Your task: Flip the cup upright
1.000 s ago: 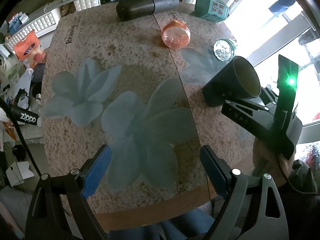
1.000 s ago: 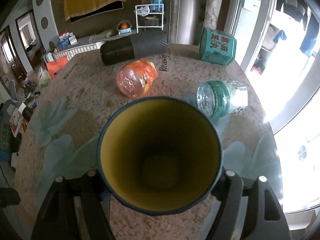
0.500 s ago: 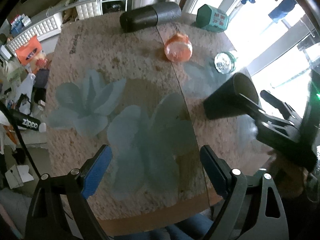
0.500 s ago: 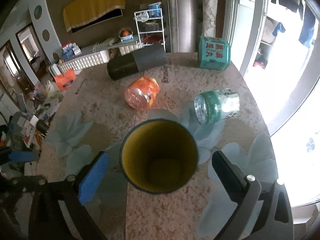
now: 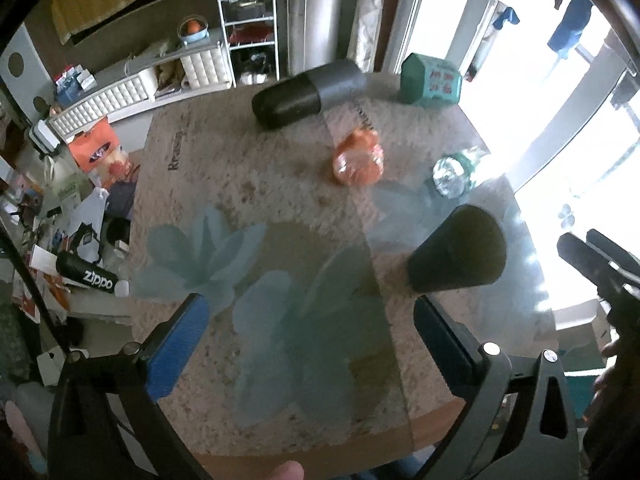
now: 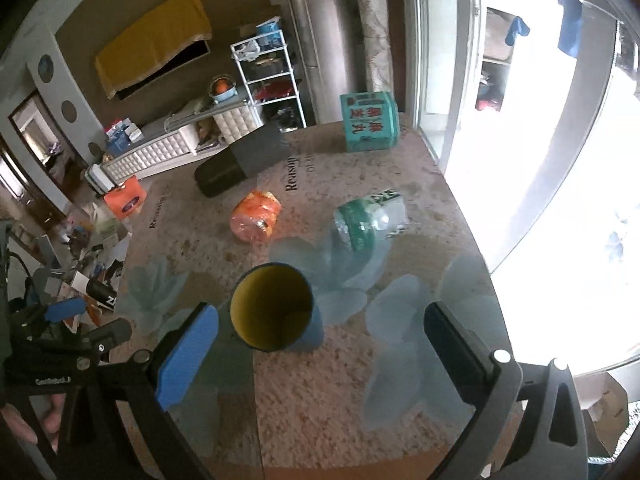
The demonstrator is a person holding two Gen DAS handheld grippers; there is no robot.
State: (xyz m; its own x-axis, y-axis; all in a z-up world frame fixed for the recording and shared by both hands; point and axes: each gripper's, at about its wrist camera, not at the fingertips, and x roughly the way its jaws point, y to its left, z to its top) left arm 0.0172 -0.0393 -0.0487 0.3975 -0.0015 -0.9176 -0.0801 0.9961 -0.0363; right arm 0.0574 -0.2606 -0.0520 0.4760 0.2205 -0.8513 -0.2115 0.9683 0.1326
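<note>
Now, from the left wrist: the left gripper [image 5: 310,340] hangs wide apart over the table [image 5: 248,184], holding nothing, with the dark cup [image 5: 460,256] standing upright off to its right. Over to the right wrist: the right gripper [image 6: 320,344] is spread wide too, empty, the cup [image 6: 274,308] upright between and just beyond its fingers, yellow inside showing.

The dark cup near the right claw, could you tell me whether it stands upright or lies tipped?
Upright: the cup stands on its base, its yellow-lined mouth facing up, free of both claws.
</note>
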